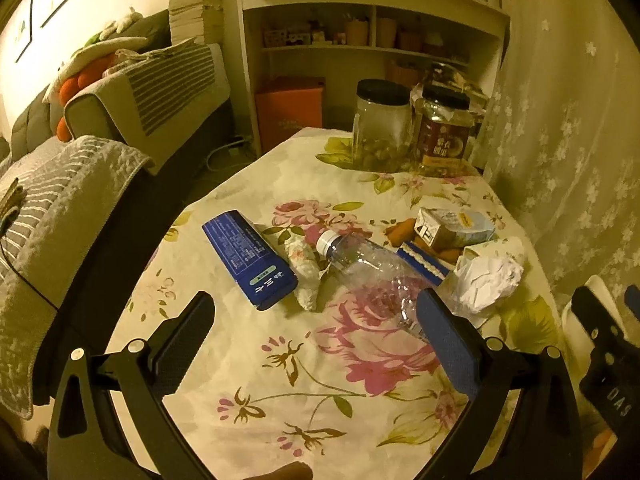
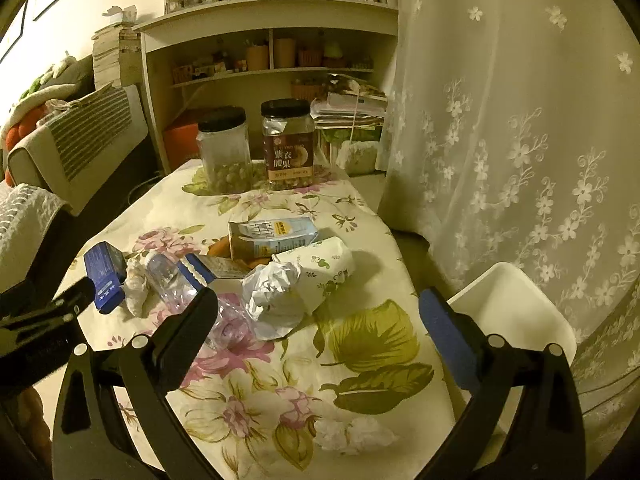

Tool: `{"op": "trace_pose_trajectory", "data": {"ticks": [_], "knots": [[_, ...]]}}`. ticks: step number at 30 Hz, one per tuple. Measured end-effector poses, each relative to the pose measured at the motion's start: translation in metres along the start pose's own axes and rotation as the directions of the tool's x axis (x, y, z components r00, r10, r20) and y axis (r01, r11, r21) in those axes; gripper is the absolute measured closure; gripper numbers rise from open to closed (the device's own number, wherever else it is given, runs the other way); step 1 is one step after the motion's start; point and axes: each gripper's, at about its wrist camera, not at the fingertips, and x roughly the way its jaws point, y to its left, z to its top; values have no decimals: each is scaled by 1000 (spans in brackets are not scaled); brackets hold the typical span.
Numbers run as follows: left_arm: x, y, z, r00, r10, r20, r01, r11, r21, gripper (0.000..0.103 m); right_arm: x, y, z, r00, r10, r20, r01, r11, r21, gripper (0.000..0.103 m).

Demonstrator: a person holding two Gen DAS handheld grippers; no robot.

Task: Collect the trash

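Note:
Trash lies on a floral tablecloth. A blue box, a crumpled tissue, a crushed clear bottle, a drink carton and crumpled white paper show in the left wrist view. My left gripper is open and empty, just short of the bottle and blue box. My right gripper is open and empty above the table's near right part, close to the crumpled paper and a white printed bag. Another tissue lies near the table's front edge.
Two black-lidded jars stand at the table's far end. A white chair sits right of the table, by a lace curtain. A sofa is on the left, a shelf unit behind.

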Motion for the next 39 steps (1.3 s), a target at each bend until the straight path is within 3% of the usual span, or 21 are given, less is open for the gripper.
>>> {"op": "trace_pose_trajectory", "data": {"ticks": [10, 17, 21, 25, 30, 35, 39], "knots": [[4, 12, -4, 999, 13, -33, -13, 1000, -2, 5, 8, 9, -1, 1000, -3, -20, 3, 1000, 9, 7], [17, 31, -8, 994, 21, -105, -26, 998, -48, 5, 26, 22, -7, 994, 29, -108, -27, 999, 19, 7], [25, 49, -11, 990, 23, -140, -36, 995, -92, 5, 44, 28, -22, 976, 62, -209, -53, 997, 49, 7], [30, 70, -16, 984, 73, -163, -91, 990, -110, 5, 50, 55, -50, 935, 144, -323, -151, 988, 2, 7], [32, 90, -22, 979, 82, -187, -112, 981, -159, 5, 46, 80, -68, 923, 151, -355, -196, 976, -93, 7], [22, 86, -20, 987, 16, -163, -44, 985, -168, 5, 44, 72, -60, 936, 142, -321, -172, 983, -68, 7], [12, 72, -14, 993, 21, -113, -37, 990, -134, 5, 41, 60, -48, 956, 120, -269, -137, 990, -45, 7]]}}
